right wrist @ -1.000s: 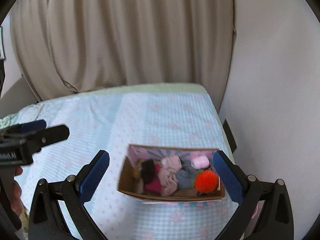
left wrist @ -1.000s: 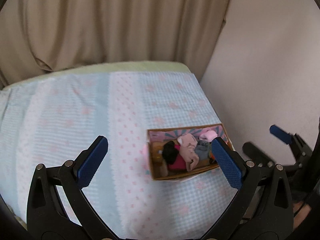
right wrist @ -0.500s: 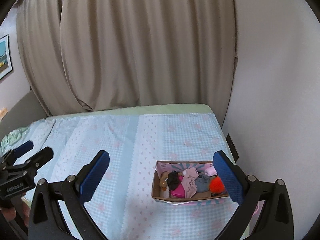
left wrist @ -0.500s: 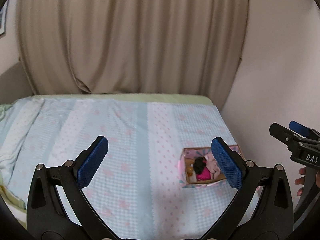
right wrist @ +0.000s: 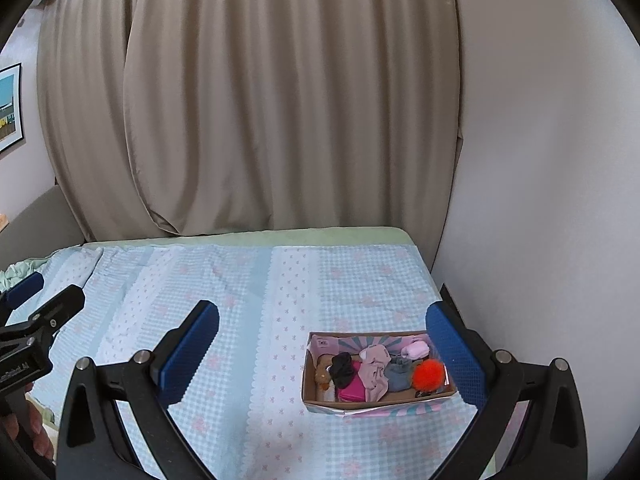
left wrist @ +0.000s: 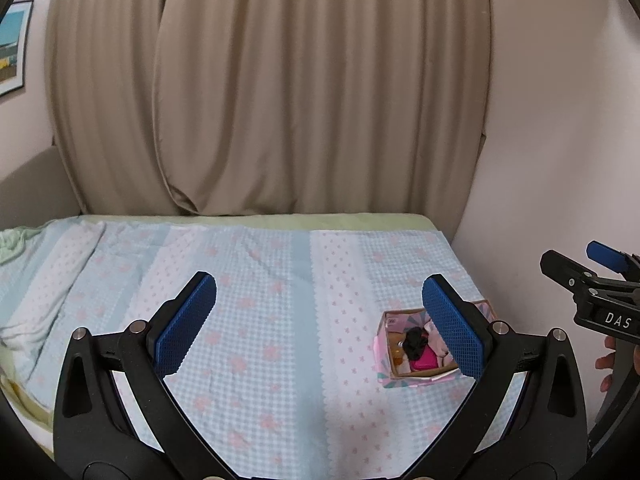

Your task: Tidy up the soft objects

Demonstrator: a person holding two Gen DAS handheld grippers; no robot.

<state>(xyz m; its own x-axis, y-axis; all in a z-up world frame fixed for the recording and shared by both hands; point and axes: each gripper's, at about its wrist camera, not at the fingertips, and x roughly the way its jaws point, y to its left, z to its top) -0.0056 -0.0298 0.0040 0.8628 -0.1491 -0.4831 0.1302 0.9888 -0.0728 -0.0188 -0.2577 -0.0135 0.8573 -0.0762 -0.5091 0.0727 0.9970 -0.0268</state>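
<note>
A small cardboard box (right wrist: pixel 316 398) with pink-patterned sides sits on the bed near its right edge; it also shows in the left wrist view (left wrist: pixel 383 354). It holds several soft things: a black scrunchie (right wrist: pixel 342 368), a magenta piece (right wrist: pixel 352 392), a pale pink cloth (right wrist: pixel 374 372), a grey cloth (right wrist: pixel 398 374), a pink roll (right wrist: pixel 416 349) and an orange-red pompom (right wrist: pixel 429 374). My left gripper (left wrist: pixel 320 324) is open and empty, high above the bed. My right gripper (right wrist: pixel 326 348) is open and empty, raised well back from the box.
The bed is covered by a light blue checked sheet (right wrist: pixel 240 300) with pink flowers. Beige curtains (right wrist: pixel 260 100) hang behind it, a white wall (right wrist: pixel 540 200) stands on the right. A framed picture (left wrist: pixel 14 48) hangs at the left. Rumpled bedding (left wrist: pixel 16 240) lies at the far left.
Both grippers have pulled up and back from the box, which now looks smaller and farther away. Both stayed open and empty. The box contents have not moved.
</note>
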